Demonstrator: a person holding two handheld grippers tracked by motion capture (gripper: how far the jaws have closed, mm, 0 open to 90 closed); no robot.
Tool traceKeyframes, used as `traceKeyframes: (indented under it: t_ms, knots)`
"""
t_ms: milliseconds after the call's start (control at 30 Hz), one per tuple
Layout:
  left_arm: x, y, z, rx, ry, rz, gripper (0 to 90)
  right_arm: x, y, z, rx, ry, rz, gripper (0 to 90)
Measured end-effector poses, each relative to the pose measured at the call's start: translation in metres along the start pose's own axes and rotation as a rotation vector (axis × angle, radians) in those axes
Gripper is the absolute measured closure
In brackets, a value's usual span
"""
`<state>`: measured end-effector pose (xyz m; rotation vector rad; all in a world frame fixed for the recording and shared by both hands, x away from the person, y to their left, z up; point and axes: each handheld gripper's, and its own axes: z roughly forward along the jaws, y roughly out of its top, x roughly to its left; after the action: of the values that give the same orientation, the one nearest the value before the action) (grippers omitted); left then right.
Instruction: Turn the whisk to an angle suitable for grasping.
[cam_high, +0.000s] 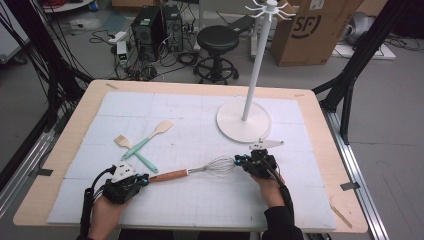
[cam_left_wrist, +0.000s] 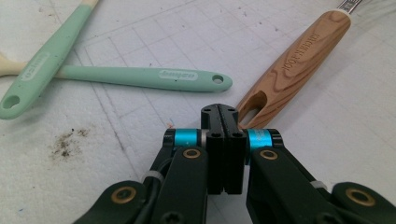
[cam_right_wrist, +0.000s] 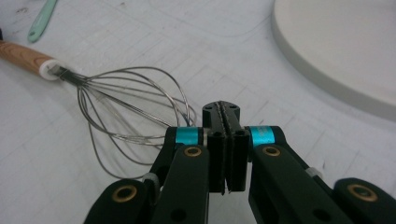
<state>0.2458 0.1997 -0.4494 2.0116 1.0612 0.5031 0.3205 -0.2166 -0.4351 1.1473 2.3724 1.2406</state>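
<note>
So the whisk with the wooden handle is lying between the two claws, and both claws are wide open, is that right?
Not quite. The whisk does lie between the left claw and the right claw, but both are shut, with nothing held, as each gripper view shows.

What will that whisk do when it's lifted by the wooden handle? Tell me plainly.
The whisk will probably lift stiffly and feel light, since its head is only thin open wire loops. The smooth, rounded wooden handle may slip or twist between narrow fingers. Pushed sideways on the mat, it seems apt to roll, though the bulbous head should limit that.
</note>
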Motion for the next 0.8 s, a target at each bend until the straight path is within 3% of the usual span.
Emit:
traceKeyframes:
  t_ms: [67, 100, 200, 367, 667, 800]
  knots:
    - [0.000, 0.000, 0.001, -0.002, -0.012, -0.002, 89.5, 0.003, -0.003, -0.004, -0.018, 0.001, -0.003, 89.2]
    - [-0.001, 0.000, 0.002, -0.003, -0.007, 0.003, 89.5, 0.004, -0.005, -0.005, -0.030, 0.037, 0.003, 89.3]
    - [0.000, 0.001, 0.003, -0.002, -0.005, -0.003, 89.6, 0.014, -0.008, -0.011, -0.041, 0.011, -0.038, 89.3]
    - [-0.002, 0.003, 0.004, 0.002, -0.007, 0.008, 89.5, 0.020, -0.018, -0.022, -0.045, 0.024, -0.049, 89.3]
    - [-0.016, 0.014, 0.018, 0.007, -0.012, 0.048, 89.6, 0.029, -0.036, -0.046, -0.052, -0.018, -0.063, 89.2]
    - [-0.029, 0.022, 0.027, 0.005, -0.030, 0.073, 89.5, 0.034, -0.043, -0.055, -0.068, -0.022, -0.075, 89.2]
